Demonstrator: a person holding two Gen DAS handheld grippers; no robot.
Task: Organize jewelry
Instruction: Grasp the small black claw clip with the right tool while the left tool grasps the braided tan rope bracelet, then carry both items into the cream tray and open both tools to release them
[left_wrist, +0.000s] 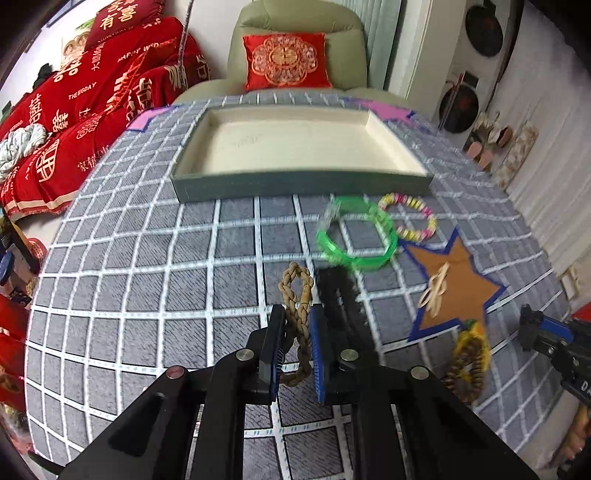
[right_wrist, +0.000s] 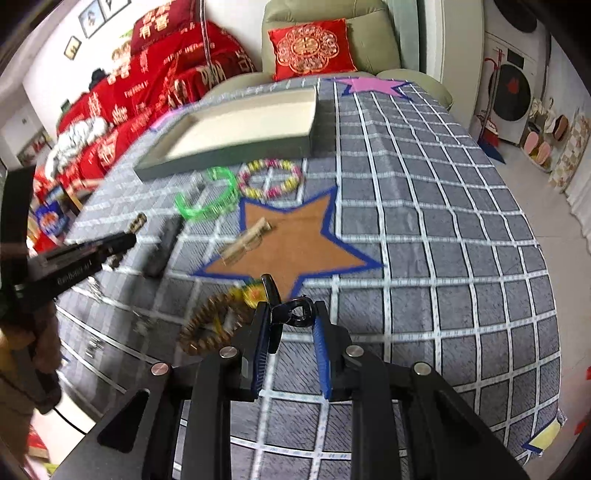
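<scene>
My left gripper (left_wrist: 297, 314) is shut on a tan braided rope bracelet (left_wrist: 295, 291), held just above the checked cloth. My right gripper (right_wrist: 291, 314) is shut on a black hair claw clip (right_wrist: 286, 314). The empty cream-lined tray (left_wrist: 303, 181) stands at the far side of the table. On the cloth lie a green bangle (left_wrist: 356, 236), a pink-and-yellow bead bracelet (left_wrist: 408, 218), a pale gold hair clip (left_wrist: 436, 290) on the brown star (left_wrist: 461, 280), and a brown-and-yellow bead bracelet (left_wrist: 467, 363). A black furry item (left_wrist: 338, 291) lies right of the left gripper.
The table is covered by a grey cloth with white grid lines (right_wrist: 443, 221). A green armchair with a red cushion (left_wrist: 286, 62) stands behind it, and a sofa with red covers (left_wrist: 74, 122) is on the left. The right gripper shows at the right edge of the left wrist view (left_wrist: 546, 336).
</scene>
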